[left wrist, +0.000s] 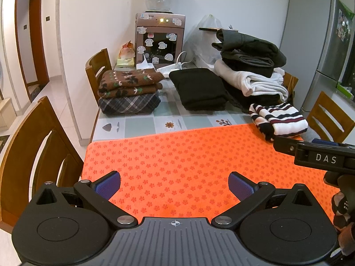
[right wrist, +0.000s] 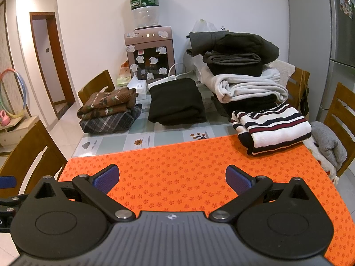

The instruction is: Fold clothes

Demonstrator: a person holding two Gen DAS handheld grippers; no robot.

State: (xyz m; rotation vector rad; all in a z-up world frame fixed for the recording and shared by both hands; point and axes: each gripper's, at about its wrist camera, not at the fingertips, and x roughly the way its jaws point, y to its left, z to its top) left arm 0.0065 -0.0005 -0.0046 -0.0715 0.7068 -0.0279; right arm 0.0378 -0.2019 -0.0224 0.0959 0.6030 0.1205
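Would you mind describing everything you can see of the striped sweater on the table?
The striped sweater is a knit, white with black and dark red stripes. It is folded into a thick rectangular bundle and lies flat at the table's far right, its near part resting on the back corner of the orange mat, its far part on the tablecloth. A stack of folded clothes sits just behind it. Neither gripper touches it.
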